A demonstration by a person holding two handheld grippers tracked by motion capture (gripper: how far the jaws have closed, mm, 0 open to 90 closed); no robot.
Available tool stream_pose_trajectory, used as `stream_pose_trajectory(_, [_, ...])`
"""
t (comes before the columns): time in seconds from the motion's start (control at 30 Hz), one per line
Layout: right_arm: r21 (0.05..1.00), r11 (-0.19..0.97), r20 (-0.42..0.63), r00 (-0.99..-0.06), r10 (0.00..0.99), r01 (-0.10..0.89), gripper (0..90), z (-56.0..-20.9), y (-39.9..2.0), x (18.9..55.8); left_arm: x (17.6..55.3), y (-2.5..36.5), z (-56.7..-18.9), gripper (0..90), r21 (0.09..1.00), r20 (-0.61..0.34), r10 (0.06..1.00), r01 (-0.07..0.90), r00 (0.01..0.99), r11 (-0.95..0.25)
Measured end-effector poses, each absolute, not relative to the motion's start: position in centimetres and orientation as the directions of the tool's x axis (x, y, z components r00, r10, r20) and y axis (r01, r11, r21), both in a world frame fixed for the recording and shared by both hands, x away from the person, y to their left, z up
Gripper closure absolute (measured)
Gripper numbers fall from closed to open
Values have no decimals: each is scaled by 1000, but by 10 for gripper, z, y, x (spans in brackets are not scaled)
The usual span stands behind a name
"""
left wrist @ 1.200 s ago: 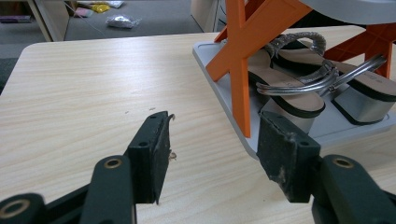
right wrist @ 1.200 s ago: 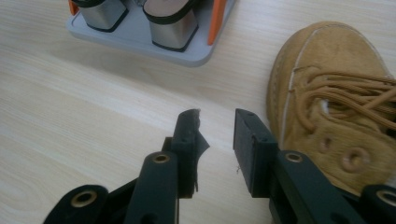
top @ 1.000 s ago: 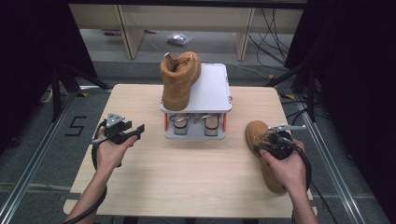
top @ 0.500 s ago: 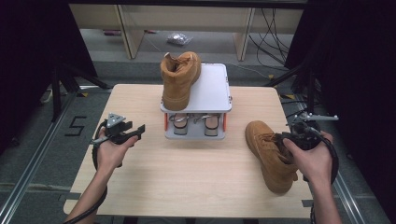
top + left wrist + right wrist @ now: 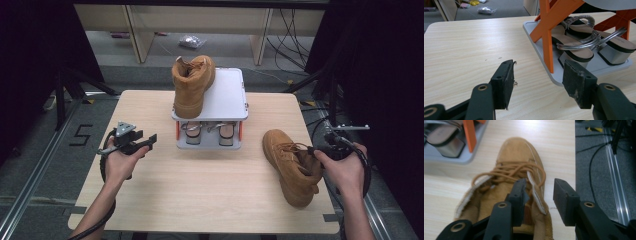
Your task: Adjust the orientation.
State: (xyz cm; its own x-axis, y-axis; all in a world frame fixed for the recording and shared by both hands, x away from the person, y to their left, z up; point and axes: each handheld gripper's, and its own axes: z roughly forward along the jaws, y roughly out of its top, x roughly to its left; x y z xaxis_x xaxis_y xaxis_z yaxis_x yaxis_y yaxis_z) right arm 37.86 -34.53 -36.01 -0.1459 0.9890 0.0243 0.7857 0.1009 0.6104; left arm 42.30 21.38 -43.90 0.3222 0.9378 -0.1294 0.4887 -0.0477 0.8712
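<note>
The tan suede lace-up boot [image 5: 294,165] lies near the desk's [image 5: 150,200] right edge. Its collar is soft and yielding; the sole looks stiff, moderately heavy. The right tool [image 5: 537,195], jaws just opening, straddles the collar edge unclamped. The left tool [image 5: 537,82] stands wide, empty.

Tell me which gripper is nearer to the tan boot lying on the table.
Right. The right gripper is at the collar of the tan boot, one jaw inside it. The left gripper hangs far across the table, left of the shoe rack.
</note>
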Motion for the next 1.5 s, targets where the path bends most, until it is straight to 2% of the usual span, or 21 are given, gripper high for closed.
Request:
stream_pose_trajectory(0.03, [609, 127, 5, -164, 986, 783, 615, -363, -347, 380, 423, 214, -439, 420, 871, -129, 938, 490, 322, -48])
stream_pose_trajectory(0.07, [587, 93, 34, -140, 990, 804, 614, -364, -345, 380, 423, 214, -439, 420, 870, -128, 939, 491, 321, -50])
stream_pose_trajectory(0.23, [567, 125, 16, -163, 987, 814, 616, -376, -349, 387, 423, 215, -440, 420, 868, -128, 940, 494, 316, -48])
stream_pose_trajectory(0.27, [550, 89, 36, -130, 991, 830, 619, -377, -346, 386, 423, 215, -441, 420, 868, -127, 940, 495, 317, -50])
stream_pose_trajectory(0.37, [529, 143, 9, -174, 985, 837, 636, -382, -348, 391, 422, 216, -442, 420, 867, -128, 939, 496, 318, -49])
stream_pose_trajectory(0.4, [510, 94, 36, -130, 991, 855, 644, -382, -343, 391, 422, 216, -443, 420, 866, -130, 940, 498, 316, -48])
stream_pose_trajectory(0.47, [504, 164, 1, -191, 982, 848, 657, -385, -346, 396, 422, 217, -444, 420, 865, -131, 940, 500, 316, -48])
stream_pose_trajectory(0.6, [454, 176, 0, -198, 980, 873, 672, -388, -343, 402, 422, 217, -445, 419, 863, -132, 939, 502, 318, -49])
stream_pose_trajectory(0.8, [379, 132, 14, -148, 989, 916, 735, -390, -333, 410, 422, 218, -446, 419, 861, -132, 939, 506, 316, -49])
stream_pose_trajectory(0.83, [381, 179, -4, -192, 981, 907, 747, -391, -336, 412, 422, 218, -446, 418, 861, -133, 940, 507, 314, -48])
stream_pose_trajectory(0.93, [361, 189, -4, -201, 980, 913, 764, -392, -336, 416, 422, 219, -448, 419, 860, -136, 939, 509, 315, -47])
stream_pose_trajectory(0.97, [350, 159, 18, -176, 984, 923, 767, -392, -334, 417, 422, 219, -448, 419, 859, -135, 939, 510, 315, -48])
stream_pose_trajectory(1.0, [355, 205, -6, -217, 976, 912, 768, -393, -337, 418, 422, 219, -449, 418, 859, -136, 939, 510, 315, -47])
stream_pose_trajectory(1.1, [328, 216, 5, -230, 973, 920, 768, -392, -337, 421, 422, 218, -450, 418, 857, -140, 939, 514, 315, -45])
stream_pose_trajectory(1.23, [327, 188, 18, -205, 979, 926, 772, -395, -333, 422, 421, 218, -451, 419, 854, -135, 939, 517, 315, -51])
stream_pose_trajectory(1.33, [330, 222, 3, -236, 972, 917, 793, -396, -335, 423, 421, 217, -452, 419, 854, -137, 938, 518, 318, -51])
stream_pose_trajectory(1.37, [323, 182, 25, -201, 979, 929, 800, -395, -331, 422, 421, 217, -453, 419, 854, -137, 938, 518, 319, -52])
stream_pose_trajectory(1.4, [323, 227, 4, -241, 971, 919, 809, -395, -334, 423, 421, 217, -453, 420, 853, -137, 938, 519, 319, -52])
stream_pose_trajectory(1.5, [324, 215, 3, -228, 974, 922, 828, -394, -333, 423, 421, 218, -453, 421, 853, -136, 938, 519, 318, -53])
